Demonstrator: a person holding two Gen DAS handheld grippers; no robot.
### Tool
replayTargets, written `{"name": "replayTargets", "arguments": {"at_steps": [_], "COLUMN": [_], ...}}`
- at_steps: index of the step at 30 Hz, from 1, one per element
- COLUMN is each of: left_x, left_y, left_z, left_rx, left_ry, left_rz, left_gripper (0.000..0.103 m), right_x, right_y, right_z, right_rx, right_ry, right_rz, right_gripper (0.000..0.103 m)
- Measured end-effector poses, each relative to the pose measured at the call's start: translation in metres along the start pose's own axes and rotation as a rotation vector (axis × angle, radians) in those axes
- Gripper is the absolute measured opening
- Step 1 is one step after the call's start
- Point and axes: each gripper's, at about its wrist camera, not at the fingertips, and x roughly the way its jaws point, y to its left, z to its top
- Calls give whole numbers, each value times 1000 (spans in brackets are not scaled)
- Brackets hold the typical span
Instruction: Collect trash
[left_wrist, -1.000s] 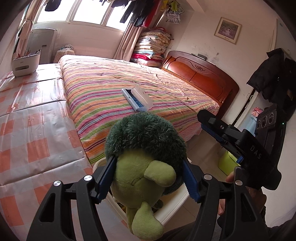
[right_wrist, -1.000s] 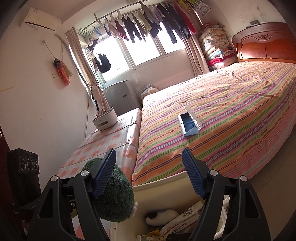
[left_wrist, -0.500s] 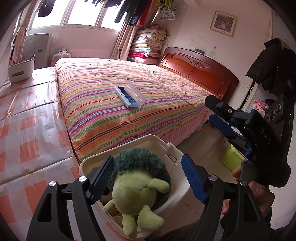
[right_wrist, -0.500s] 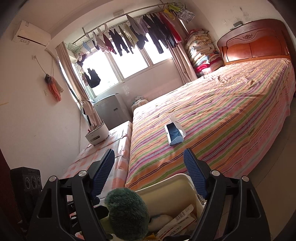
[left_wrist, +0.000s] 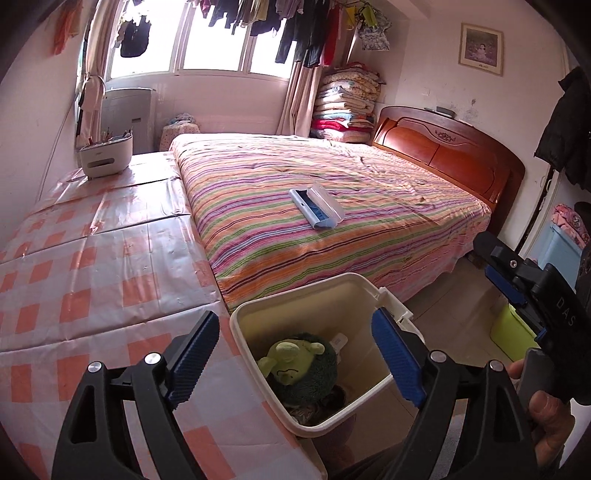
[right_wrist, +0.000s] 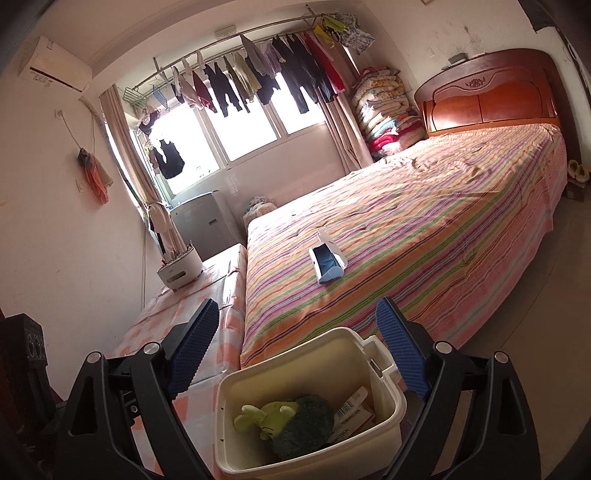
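Beside the striped bed (left_wrist: 332, 206), both claws (left (left_wrist: 295, 354), right (right_wrist: 299, 350)) gape empty above the bin (left_wrist: 255, 314) holding a plush turtle (left_wrist: 299, 365).

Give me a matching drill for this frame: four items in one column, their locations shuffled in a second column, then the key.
Items
1. green plush toy
2. blue and white case
3. white pen holder
4. stack of folded quilts

Places
A. lying open on the striped bedspread
B. piled in the corner beside the wooden headboard
C. inside the cream bin
D. at the far end of the checked tablecloth

Pairs: 1-C, 2-A, 3-D, 4-B

The cream bin sits just below both grippers. The left gripper and the right gripper are both open and hold nothing.
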Motion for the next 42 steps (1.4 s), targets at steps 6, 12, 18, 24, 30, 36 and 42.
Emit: {"name": "replayTargets", "arguments": {"at_steps": [6, 12, 18, 24, 30, 36, 42], "left_x": [-30, -55, -65, -67, -65, -62, -57], "left_y": [18, 31, 36, 38, 41, 42, 42], "left_z": [-15, -26, -29, -28, -26, -24, -22], "left_rx": [-21, -35, -29, -32, -31, -22, 0], "left_ry": [-9, -4, 6, 11, 25, 33, 36], "left_rz": [132, 182, 205, 215, 218, 223, 240], "left_gripper": [82, 82, 82, 82, 82, 82, 82], "right_x": [-25, -35, -36, -29, -18, -11, -2], "right_y": [29, 53, 68, 70, 69, 73, 72], "right_z": [-16, -36, -50, -51, -47, -46, -45], "right_rx": [-92, -155, -191, -178, -163, -173, -167], "right_ry": [45, 103, 145, 164, 184, 185, 196], "right_rz": [-18, -9, -5, -1, 5, 14, 14], "right_gripper": [92, 93, 93, 93, 93, 93, 93]}}
